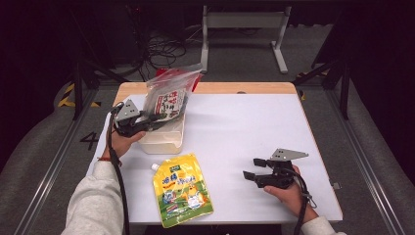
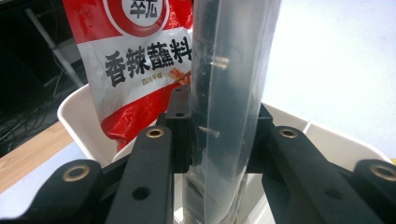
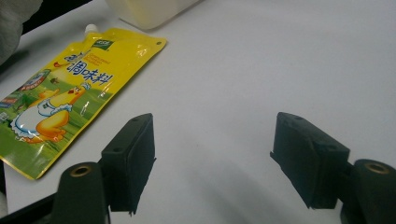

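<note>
1. A clear plastic packet with dark contents (image 1: 169, 100) stands upright, its long axis vertical, with its lower end down in the shallow white plastic tub (image 1: 166, 139) at the left rear of the white worktop (image 1: 244, 132).
2. The left tool (image 1: 152, 122) reaches in from the tub's left side and is clamped on that packet low down; in the left gripper view the two pads press the clear film (image 2: 224, 116) from either side.
3. Just behind the clear packet, also standing in the tub, is a red and white sauce packet with printed characters (image 2: 135, 65).
4. In front of the tub, lying flat on the worktop with its spout toward the tub, is a yellow spouted seasoning pouch with a cartoon chick (image 1: 182, 188).
5. The right tool (image 1: 250, 169) rests well to the right of the tub, jaws apart and empty, pointing toward the yellow pouch; it looks the nearer one for that pouch.
6. Count: one tub, three packets, two tools.
</note>
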Demonstrator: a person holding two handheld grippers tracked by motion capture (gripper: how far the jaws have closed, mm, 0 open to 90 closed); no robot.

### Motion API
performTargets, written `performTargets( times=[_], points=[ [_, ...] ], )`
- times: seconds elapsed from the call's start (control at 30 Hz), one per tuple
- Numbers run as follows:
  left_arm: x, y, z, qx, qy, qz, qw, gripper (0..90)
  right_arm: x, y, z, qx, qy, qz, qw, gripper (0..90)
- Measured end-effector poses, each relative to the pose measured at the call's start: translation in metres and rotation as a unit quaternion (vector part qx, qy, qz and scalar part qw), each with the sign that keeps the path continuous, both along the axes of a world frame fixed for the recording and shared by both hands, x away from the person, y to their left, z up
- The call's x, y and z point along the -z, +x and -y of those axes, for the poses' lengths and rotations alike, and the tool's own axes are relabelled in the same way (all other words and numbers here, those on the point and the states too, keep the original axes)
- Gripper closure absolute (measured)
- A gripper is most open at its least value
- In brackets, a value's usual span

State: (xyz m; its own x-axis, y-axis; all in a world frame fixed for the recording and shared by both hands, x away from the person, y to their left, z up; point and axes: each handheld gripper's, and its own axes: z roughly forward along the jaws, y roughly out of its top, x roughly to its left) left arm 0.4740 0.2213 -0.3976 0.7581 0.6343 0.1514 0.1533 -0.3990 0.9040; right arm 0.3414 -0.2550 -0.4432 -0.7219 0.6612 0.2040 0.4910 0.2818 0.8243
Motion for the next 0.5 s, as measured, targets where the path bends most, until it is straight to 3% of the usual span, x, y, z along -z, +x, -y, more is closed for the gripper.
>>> performTargets(
  times=[0.3,0.5],
  points=[
    [-0.003,-0.008,-0.008,-0.017,-0.018,-0.005,0.9997,60.8,-0.002,0.000,0.001,0.000,0.002,0.002,1.0000,29.3],
    [0.002,-0.017,-0.018,-0.020,-0.005,-0.005,0.9998,66.6,-0.003,-0.001,0.001,0.000,-0.003,0.007,1.0000,29.3]
  ],
)
